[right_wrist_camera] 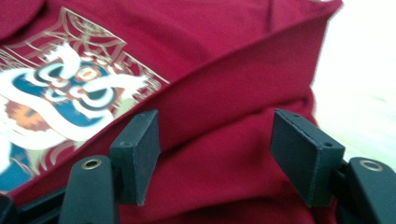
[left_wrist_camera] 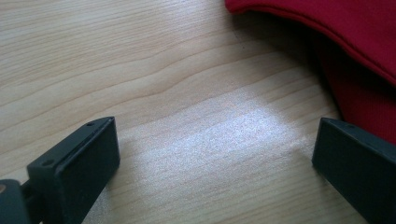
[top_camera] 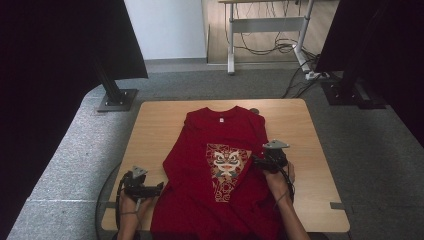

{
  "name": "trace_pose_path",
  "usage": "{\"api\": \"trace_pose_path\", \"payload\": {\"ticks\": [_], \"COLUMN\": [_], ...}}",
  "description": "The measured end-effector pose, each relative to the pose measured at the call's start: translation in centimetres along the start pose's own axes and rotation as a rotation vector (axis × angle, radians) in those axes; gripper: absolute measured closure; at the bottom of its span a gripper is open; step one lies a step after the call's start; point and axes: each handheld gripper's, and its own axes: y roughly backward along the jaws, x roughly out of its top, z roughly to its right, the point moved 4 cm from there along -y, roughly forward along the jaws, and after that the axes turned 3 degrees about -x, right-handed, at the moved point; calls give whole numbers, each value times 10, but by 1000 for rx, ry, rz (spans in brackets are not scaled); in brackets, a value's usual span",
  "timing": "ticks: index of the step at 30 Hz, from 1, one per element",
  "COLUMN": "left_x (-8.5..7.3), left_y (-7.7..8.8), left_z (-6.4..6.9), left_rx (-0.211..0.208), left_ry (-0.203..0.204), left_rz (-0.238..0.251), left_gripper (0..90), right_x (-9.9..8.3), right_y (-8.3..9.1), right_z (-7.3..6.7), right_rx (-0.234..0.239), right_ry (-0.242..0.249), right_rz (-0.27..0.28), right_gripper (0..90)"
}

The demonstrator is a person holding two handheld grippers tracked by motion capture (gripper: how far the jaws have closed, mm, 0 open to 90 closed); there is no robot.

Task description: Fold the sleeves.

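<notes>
A dark red T-shirt (top_camera: 220,150) lies on the wooden table (top_camera: 300,130), collar away from me, with a lion-mask print (top_camera: 227,167) on its chest and its right side folded in over the body. My left gripper (top_camera: 159,188) rests on the table just left of the shirt's lower left edge. In the left gripper view its jaws stand wide apart over bare wood, the shirt hem (left_wrist_camera: 327,23) ahead to the right. My right gripper (top_camera: 255,161) hovers over the folded right side. Its jaws are open above red cloth (right_wrist_camera: 219,140), holding nothing, with the print (right_wrist_camera: 70,93) beyond.
The shirt's bottom hangs over the table's near edge. Bare wood lies left and right of the shirt. Black stands (top_camera: 116,95) and dark panels flank the table on grey carpet. A desk frame with cables (top_camera: 270,40) stands behind.
</notes>
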Motion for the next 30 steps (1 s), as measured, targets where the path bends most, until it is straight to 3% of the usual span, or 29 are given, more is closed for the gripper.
{"api": "trace_pose_path", "payload": {"ticks": [3, 13, 16, 19, 24, 30], "left_x": [0, 0, 0, 0, 0, 0], "left_y": [0, 0, 0, 0, 0, 0], "left_z": [0, 0, 0, 0, 0, 0], "left_rx": [0, 0, 0, 0, 0, 0], "left_ry": [-1, -1, 1, -1, -1, -1], "left_rz": [0, 0, 0, 0, 0, 0], "left_gripper": [7, 7, 7, 7, 7, 7], "right_x": [4, 8, 9, 9, 2, -2], "right_y": [-5, -26, -29, -25, -22, -30], "right_z": [-8, -26, -27, -23, -19, -22], "right_rx": [13, 100, 87, 35, 44, 126], "right_ry": [25, -8, -5, -9, -27, -63], "right_rz": [-9, -1, -9, -27, -60, -25], "right_gripper": [325, 316, 316, 316, 316, 285]}}
